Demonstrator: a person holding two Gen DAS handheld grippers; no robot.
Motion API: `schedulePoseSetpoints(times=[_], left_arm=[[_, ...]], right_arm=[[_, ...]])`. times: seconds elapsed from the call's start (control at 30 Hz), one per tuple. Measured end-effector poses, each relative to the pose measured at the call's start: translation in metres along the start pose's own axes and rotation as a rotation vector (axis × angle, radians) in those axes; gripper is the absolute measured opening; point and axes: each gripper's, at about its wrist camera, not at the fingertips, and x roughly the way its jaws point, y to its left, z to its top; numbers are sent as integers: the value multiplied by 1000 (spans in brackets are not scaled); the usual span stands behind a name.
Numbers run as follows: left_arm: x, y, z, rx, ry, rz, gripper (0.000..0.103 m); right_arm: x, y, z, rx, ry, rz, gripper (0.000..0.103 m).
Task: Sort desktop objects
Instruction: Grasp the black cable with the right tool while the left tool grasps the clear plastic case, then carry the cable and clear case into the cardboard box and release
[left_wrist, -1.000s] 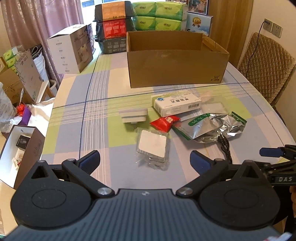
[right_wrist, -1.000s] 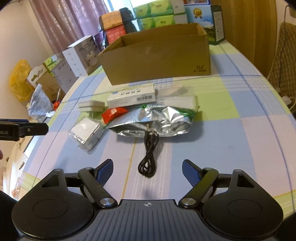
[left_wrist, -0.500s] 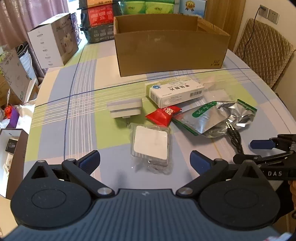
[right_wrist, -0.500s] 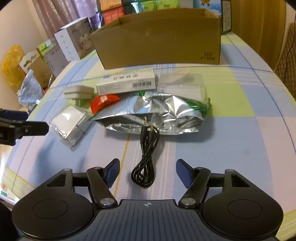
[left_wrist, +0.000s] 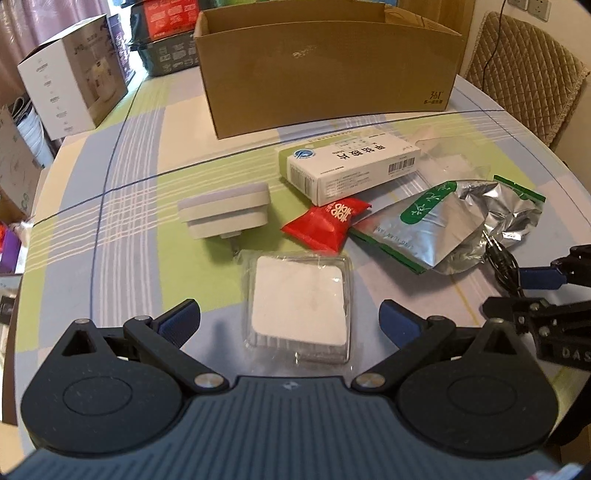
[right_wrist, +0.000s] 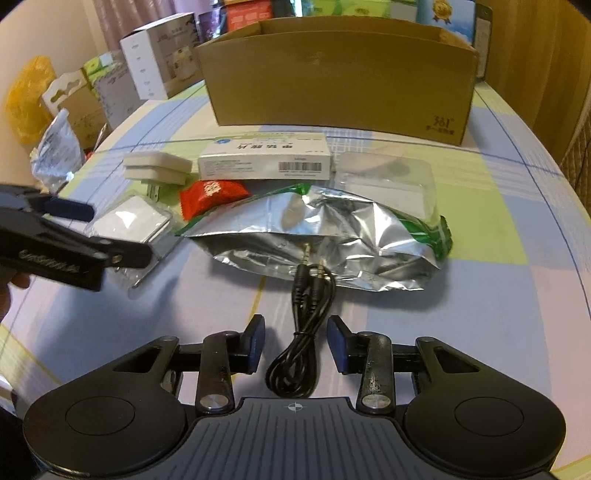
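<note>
On a worktop covered in a plaid cloth of green, lilac and cream squares, a scatter of small goods waits in front of an open cardboard box at the top centre of both views. In the left wrist view, the left gripper hovers low with its blue-padded fingers spread wide on either side of a white square pad in a clear wrapper, not touching it. Just above the pad lie a white plug adapter, a red sachet and a white medicine carton; a crumpled silver foil pouch with green trim sprawls at centre right.

In the right wrist view, the right gripper sits at bottom centre, its fingers apart but fairly close, flanking a coiled black audio cable without gripping it. The cable's plugs rest against the edge of the foil pouch. A clear plastic pack lies behind the pouch in the upper right.

Around the worktop, the room is crowded: a white product box stands at the upper left, stacked packages rise behind the cardboard box, a quilted chair back fills the upper right, and pink curtains hang at the top left.
</note>
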Motion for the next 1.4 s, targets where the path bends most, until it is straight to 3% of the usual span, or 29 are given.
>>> schedulePoseSetpoints(times=[0.17,0.27,0.47,0.53,0.63,1.1,1.4], left_arm=[[8,-3,-4,21,-39,18,96],[10,-4,-5,34,-45,28,91],[12,-3,-12,10,-39,16,69],[9,-5,-14,1,-44,9,56],[4,-10,-16,1,-43,18,51],[-41,-16,-14,-83,-94,8,48],[-72,-15,37,-70,-146,13,48]], right_arm=[[1,4,-2,-40,-10,-23,18],[2,4,-2,-57,-13,-32,14],[1,5,-4,-55,-19,-43,13],[-1,5,-5,-51,-20,-45,13],[-7,1,-8,-44,-27,-39,13],[-59,-33,-6,40,-97,-32,13],[-77,-56,37,57,-155,-3,13]])
